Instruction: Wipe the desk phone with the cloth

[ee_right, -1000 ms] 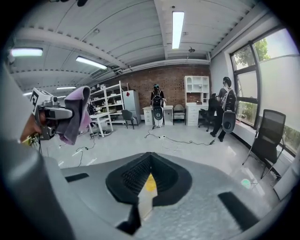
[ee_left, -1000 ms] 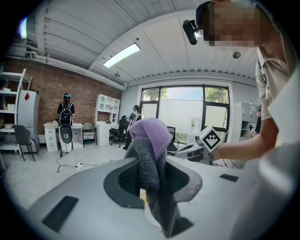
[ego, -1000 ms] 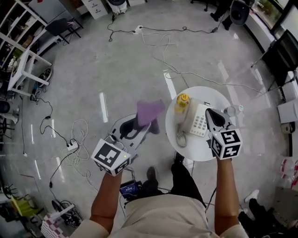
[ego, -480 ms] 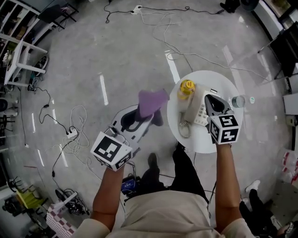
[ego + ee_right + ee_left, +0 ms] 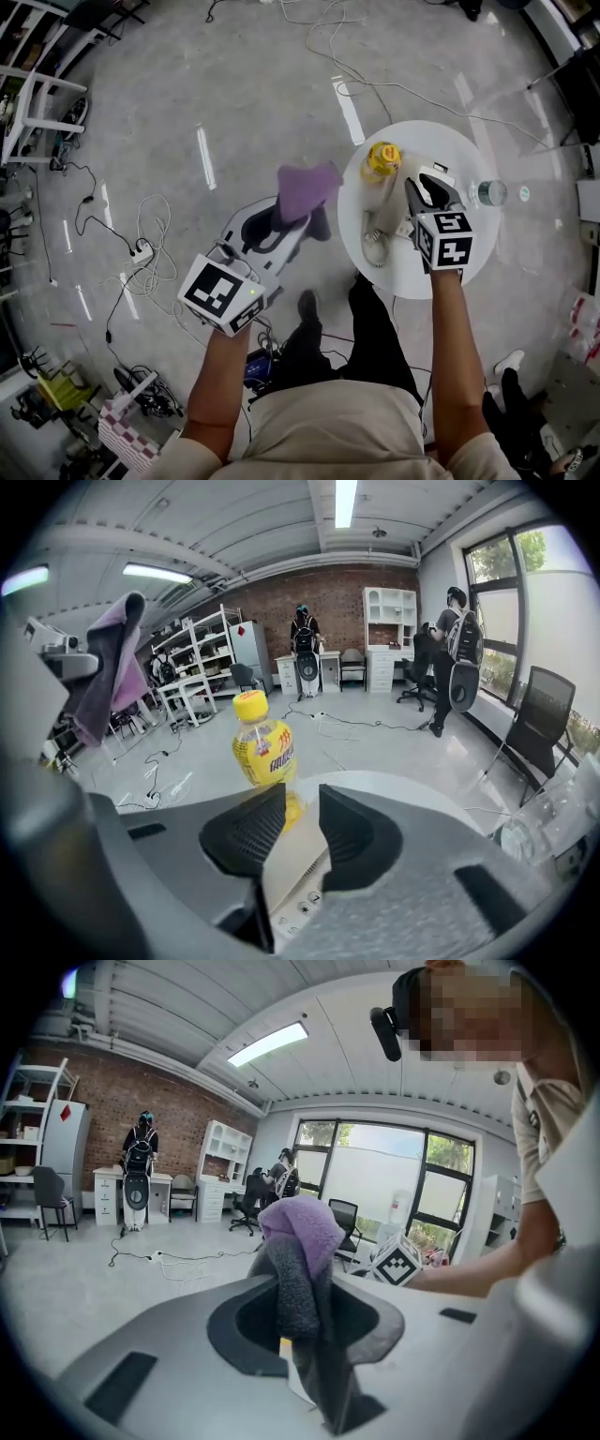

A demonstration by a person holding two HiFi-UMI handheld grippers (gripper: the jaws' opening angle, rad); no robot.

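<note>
The left hand-held gripper (image 5: 274, 242) is clenched on the purple cloth (image 5: 305, 187) — above the floor, beside the round worktop (image 5: 473, 277). The right hand-held gripper (image 5: 427, 190) is opening its jaws around the desk phone (image 5: 386, 223) on that worktop, near a yellow bottle (image 5: 382, 159).

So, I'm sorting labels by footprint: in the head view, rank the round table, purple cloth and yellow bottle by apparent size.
1. Round table.
2. Purple cloth, though it is held up beside the table, so nearness to the camera may inflate it.
3. Yellow bottle.
</note>
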